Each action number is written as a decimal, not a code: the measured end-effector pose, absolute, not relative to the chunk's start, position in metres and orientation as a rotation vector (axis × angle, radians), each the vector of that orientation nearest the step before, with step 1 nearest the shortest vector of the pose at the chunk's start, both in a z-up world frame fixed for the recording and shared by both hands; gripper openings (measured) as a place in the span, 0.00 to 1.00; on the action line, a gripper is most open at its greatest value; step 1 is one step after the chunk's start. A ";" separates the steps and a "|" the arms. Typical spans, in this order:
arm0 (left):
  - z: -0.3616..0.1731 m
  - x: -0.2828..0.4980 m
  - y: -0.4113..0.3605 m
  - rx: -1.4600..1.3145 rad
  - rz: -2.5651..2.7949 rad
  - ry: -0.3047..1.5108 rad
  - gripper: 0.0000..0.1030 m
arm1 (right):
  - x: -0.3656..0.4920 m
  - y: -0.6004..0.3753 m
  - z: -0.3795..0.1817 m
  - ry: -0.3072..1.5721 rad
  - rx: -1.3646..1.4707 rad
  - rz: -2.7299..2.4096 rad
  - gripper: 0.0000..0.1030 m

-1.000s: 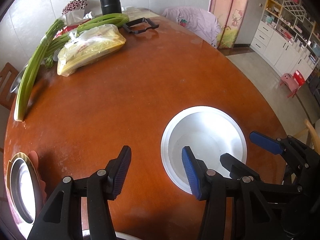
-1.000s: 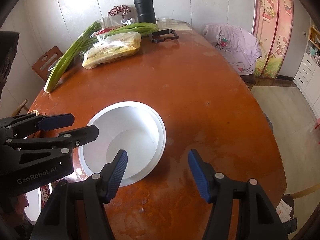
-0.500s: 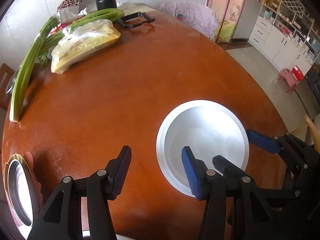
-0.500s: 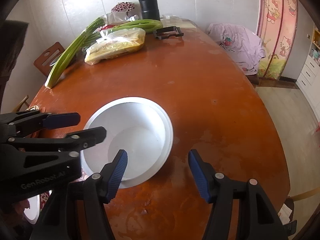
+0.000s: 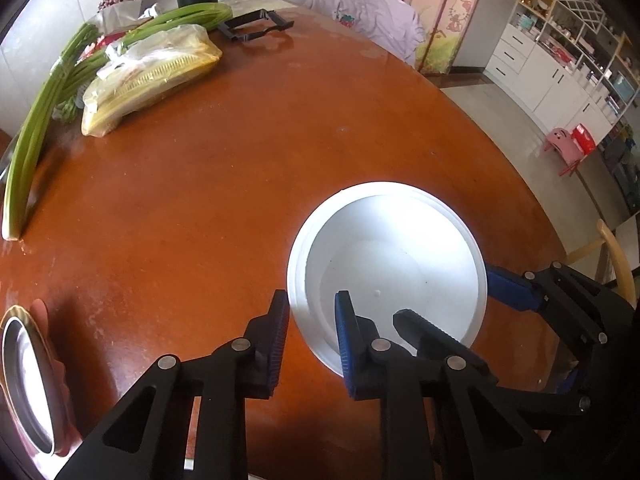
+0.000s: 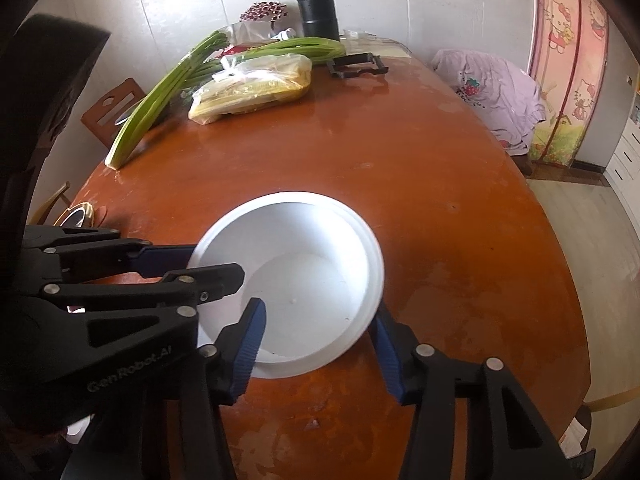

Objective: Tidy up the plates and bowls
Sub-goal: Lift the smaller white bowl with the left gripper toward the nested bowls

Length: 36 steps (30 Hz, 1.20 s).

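Saw white bowl [image 5: 400, 248] standing upright, mouth facing straight up, on the brown table [image 5: 200, 200], close to its near edge and between the two grippers. Being round, showed no long axis to speak of; rim lay level, not tilted. Could not tell whether a second white piece sat nested under it, though a doubled rim line showed on the left side.

Found left gripper [image 5: 312, 308] clamped shut on the bowl's left rim, one pad outside the wall, the other inside. Found right gripper [image 6: 318, 312] with jaws closing on the opposite rim, wall between them: outer pad against the rim's outside, inner pad down inside the bowl and seemingly on the wall.

Noted steel dish [image 5: 24, 380] at the table's left edge, well apart from the bowl. Noted bagged corn [image 5: 152, 76], green stalks [image 5: 40, 120] and black flask [image 6: 318, 4] at the far end.
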<state>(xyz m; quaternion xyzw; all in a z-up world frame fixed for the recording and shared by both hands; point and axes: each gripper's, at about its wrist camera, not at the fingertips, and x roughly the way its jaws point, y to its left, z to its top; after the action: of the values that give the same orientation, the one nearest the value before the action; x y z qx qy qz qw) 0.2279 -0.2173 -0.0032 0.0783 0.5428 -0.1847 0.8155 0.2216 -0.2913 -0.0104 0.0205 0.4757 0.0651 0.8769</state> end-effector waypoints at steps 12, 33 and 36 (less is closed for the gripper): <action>0.005 0.224 -0.211 0.143 -0.400 1.143 0.22 | 0.216 -0.285 -0.001 0.966 0.037 0.140 0.48; 0.043 0.190 -0.173 0.097 -0.369 1.038 0.22 | 0.187 -0.254 0.037 0.875 -0.008 0.180 0.48; 0.051 0.182 -0.164 0.086 -0.360 1.017 0.22 | 0.182 -0.247 0.043 0.862 -0.018 0.189 0.48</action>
<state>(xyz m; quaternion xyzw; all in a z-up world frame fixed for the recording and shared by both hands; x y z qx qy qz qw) 0.1820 -0.1639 0.0506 0.0410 0.4841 -0.1713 0.8571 0.1823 -0.2470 0.0429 -0.0086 0.4170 0.0915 0.9043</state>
